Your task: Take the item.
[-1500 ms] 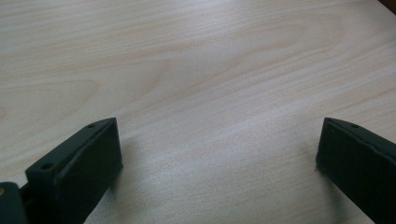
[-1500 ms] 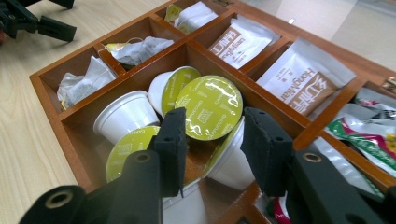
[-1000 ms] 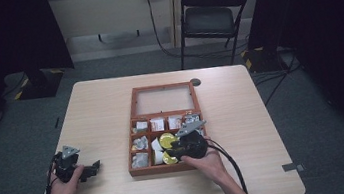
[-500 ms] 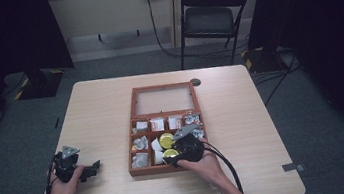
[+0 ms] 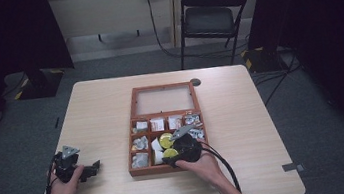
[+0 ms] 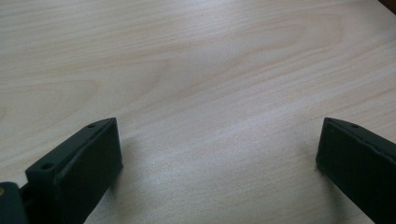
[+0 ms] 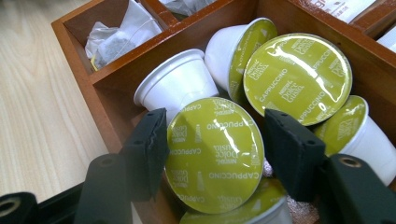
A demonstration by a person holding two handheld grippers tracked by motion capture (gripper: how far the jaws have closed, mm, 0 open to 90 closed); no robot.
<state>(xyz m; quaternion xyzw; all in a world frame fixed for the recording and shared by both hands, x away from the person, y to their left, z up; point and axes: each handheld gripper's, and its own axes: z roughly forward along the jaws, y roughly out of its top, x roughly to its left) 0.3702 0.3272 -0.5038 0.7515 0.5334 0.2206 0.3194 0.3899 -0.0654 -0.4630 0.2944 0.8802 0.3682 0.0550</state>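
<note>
Two black jaws of your right gripper have been closing on the green-foil-lidded white plastic coffee capsule in the wooden compartment box; it's light and slippery, so squeeze the rim, while your left gripper idles wide open.

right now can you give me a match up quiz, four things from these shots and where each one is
Things:
1. cappuccino capsule
2. left gripper
3. folding chair
4. tea bag

Places:
A. on the floor beyond the table
B. between the right gripper's jaws
C. over bare tabletop, left of the wooden box
D. in the compartment next to the capsules

Pairs: 1-B, 2-C, 3-A, 4-D
</note>
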